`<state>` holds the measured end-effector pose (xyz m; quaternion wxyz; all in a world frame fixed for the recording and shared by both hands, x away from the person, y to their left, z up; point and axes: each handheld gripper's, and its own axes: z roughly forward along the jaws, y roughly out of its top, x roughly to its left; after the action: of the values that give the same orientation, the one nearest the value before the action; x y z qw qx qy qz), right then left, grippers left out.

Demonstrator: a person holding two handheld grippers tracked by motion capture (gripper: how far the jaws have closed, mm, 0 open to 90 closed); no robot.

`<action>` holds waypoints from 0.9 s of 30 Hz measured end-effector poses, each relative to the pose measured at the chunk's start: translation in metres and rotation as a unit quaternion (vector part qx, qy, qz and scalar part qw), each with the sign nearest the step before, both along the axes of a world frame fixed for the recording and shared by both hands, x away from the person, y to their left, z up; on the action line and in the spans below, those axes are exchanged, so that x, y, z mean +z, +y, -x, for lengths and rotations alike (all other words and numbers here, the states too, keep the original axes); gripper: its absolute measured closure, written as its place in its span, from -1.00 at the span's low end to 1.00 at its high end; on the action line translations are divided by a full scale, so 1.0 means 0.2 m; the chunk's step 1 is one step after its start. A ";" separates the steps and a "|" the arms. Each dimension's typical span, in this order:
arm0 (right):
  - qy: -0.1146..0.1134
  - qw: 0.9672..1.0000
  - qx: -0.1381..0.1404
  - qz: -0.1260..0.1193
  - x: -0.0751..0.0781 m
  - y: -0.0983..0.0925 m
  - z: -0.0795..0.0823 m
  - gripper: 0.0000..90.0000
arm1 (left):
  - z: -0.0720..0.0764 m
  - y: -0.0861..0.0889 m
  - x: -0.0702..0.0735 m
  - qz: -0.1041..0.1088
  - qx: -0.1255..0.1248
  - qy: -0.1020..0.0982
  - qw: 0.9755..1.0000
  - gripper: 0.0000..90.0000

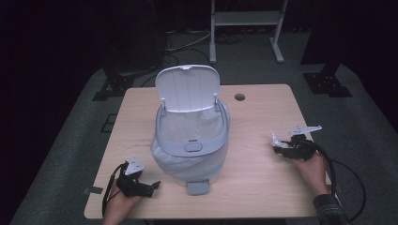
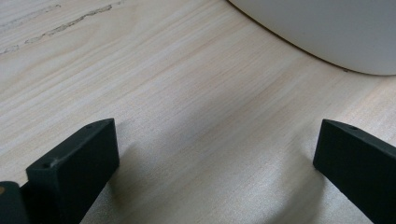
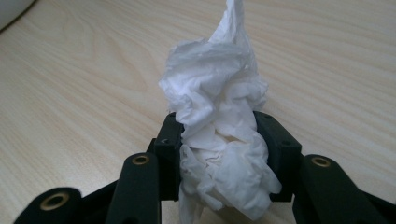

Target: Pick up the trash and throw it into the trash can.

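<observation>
Right gripper [image 3: 217,154] clamps crumpled white tissue paper wad [image 3: 219,135] over the light wooden table [image 3: 70,93]; left gripper [image 2: 215,158] rests wide open, empty.

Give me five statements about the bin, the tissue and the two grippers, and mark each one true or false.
1. The bin's lid stands open. True.
2. The right gripper is closed on a crumpled white tissue. True.
3. The left gripper holds a tissue too. False: its jaws stand wide apart over bare table.
4. The tissue already lies inside the bin. False: it is at the table's right side, in the right gripper.
5. The bin has a liner bag in it. True.
</observation>
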<state>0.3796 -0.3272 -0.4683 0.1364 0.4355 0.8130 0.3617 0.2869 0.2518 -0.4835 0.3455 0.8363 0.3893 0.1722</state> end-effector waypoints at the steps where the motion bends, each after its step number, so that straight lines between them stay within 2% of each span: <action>1: 0.000 1.000 0.005 -0.006 0.01 0.00 0.01 0.26 | 0.00 0.00 0.00 0.000 0.000 0.000 1.000 -1.00; 18: 0.009 0.999 0.032 -0.025 0.11 0.02 0.07 0.26 | 0.00 0.00 0.00 0.002 0.002 -0.001 1.000 -1.00; 27: 0.001 0.998 0.051 -0.037 0.17 0.04 0.09 0.26 | 0.00 0.00 0.00 0.002 0.002 -0.001 1.000 -1.00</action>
<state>0.3606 -0.3200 -0.4351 0.1012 0.3981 0.8205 0.3976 0.2868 0.2515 -0.4837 0.3474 0.8347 0.3910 0.1724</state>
